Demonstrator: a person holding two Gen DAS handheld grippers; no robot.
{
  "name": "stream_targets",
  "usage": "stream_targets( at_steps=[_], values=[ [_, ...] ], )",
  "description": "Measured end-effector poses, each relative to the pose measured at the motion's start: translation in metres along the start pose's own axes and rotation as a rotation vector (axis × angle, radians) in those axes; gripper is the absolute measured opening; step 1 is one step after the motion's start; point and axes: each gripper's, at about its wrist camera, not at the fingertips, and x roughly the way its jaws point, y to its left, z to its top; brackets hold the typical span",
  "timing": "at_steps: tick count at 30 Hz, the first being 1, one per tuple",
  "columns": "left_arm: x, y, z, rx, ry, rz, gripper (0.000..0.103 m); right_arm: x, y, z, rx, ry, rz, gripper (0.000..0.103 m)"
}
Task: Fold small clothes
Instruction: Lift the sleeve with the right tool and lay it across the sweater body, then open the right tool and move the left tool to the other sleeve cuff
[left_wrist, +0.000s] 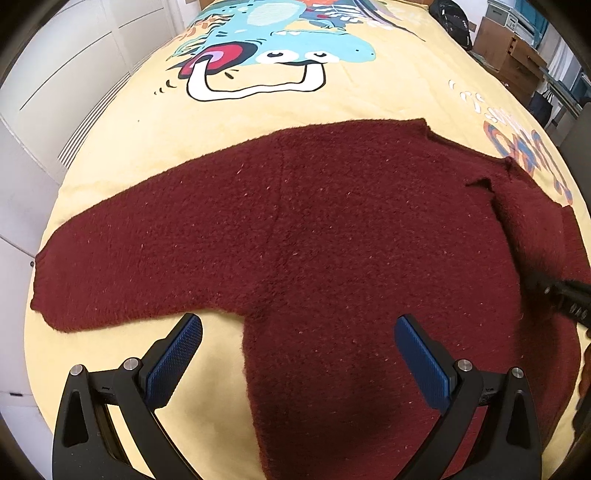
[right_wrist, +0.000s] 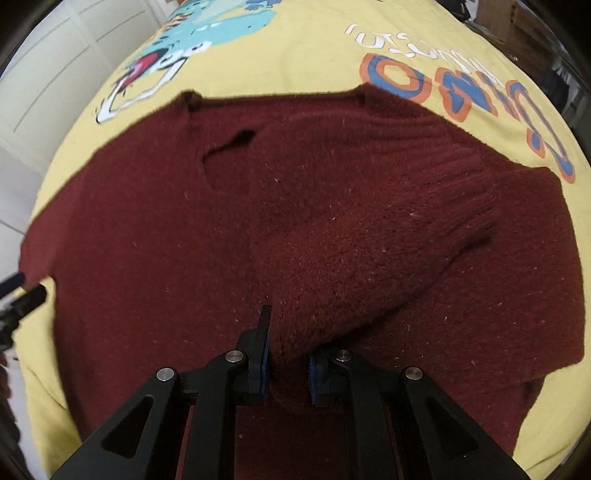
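You are clamping the right hand-held gripper (right_wrist: 288, 363) on the sleeve (right_wrist: 351, 236), drawing it across the sweater (left_wrist: 295, 229) on the bed (left_wrist: 155, 122) to make the first fold. Your left hand-held gripper (left_wrist: 297, 350) is hanging with fingers apart, straddling the side edge just under the other sleeve, holding nothing.

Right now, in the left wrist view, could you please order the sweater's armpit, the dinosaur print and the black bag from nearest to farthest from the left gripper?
1. Armpit, just ahead of the left gripper.
2. Dinosaur print, mid-blanket.
3. Black bag, far right corner.
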Motion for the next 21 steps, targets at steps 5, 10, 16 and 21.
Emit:
stream_targets(
  at_steps=[5, 10, 16, 21],
  values=[
    [0.000, 0.001, -0.004, 0.003, 0.004, 0.018, 0.102, -0.002, 0.002, 0.003, -0.016, 0.013, -0.012, 0.022],
    [-0.001, 0.001, -0.003, -0.006, 0.010, -0.004, 0.102, -0.026, -0.014, 0.000, 0.026, 0.003, 0.006, 0.079],
    [-0.004, -0.009, 0.003, 0.022, 0.004, -0.025, 0.102, -0.062, -0.054, -0.032, -0.003, 0.001, -0.059, 0.080],
    [-0.001, -0.044, 0.013, 0.096, 0.010, -0.047, 0.102, -0.076, -0.110, -0.058, 0.101, -0.026, -0.174, 0.080]
  ],
)
